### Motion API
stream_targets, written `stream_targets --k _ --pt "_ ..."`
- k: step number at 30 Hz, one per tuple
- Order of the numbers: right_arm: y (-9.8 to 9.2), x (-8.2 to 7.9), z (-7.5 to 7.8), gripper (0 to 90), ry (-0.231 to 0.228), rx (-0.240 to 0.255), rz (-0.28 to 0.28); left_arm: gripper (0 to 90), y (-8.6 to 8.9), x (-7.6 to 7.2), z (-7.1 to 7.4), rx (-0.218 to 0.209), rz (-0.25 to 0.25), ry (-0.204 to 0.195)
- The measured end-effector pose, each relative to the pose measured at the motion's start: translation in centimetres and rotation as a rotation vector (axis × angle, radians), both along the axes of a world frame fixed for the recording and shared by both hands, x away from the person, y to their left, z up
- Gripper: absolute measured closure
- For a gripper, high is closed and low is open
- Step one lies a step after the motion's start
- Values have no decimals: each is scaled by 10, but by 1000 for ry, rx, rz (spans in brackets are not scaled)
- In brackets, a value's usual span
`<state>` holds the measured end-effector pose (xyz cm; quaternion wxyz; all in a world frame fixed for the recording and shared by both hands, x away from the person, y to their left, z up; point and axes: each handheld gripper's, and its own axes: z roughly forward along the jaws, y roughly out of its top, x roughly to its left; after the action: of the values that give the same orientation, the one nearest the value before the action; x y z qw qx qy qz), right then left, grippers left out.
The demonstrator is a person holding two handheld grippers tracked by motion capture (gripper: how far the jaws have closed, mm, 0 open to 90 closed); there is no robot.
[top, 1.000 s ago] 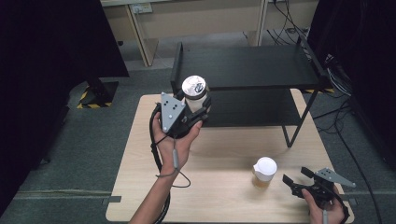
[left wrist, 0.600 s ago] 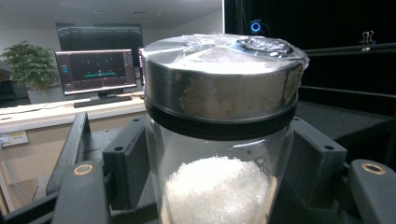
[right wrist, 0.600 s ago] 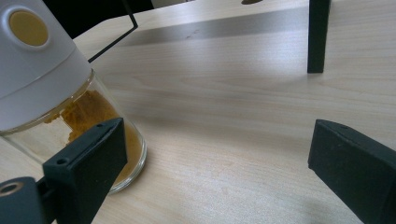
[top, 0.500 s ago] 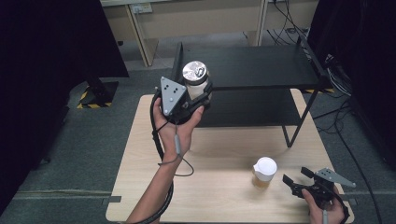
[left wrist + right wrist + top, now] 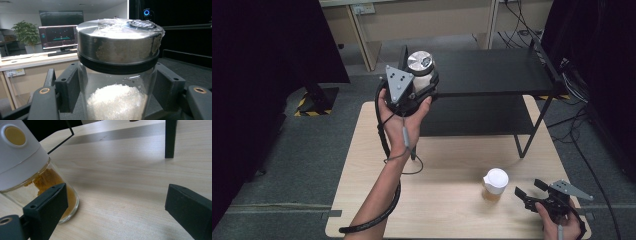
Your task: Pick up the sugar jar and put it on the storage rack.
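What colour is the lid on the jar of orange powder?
White lid with a yellow-orange round spot on top, clearest in the right gripper view.

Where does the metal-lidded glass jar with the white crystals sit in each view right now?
High view: metal-lidded jar upper centre-left, in the left claw, by the black shelf rack.
Left gripper view: jar centre, between the jaws.
Right gripper view: a different, white-capped jar.
Shared landmark: the wooden table.
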<state>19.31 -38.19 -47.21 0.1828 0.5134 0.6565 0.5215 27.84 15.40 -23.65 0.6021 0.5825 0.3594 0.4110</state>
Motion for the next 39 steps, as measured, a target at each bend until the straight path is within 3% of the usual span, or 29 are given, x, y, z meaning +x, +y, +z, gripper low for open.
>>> stream_targets --k 9,23,39 --pt "0 0 0 49 2 3 2 308 -5 18 6 12 30 17" --pt "-1 1 0 49 8 10 4 308 -12 32 3 2 51 49" --pt "-2 2 0 48 12 12 6 305 -4 44 12 -22 14 110"
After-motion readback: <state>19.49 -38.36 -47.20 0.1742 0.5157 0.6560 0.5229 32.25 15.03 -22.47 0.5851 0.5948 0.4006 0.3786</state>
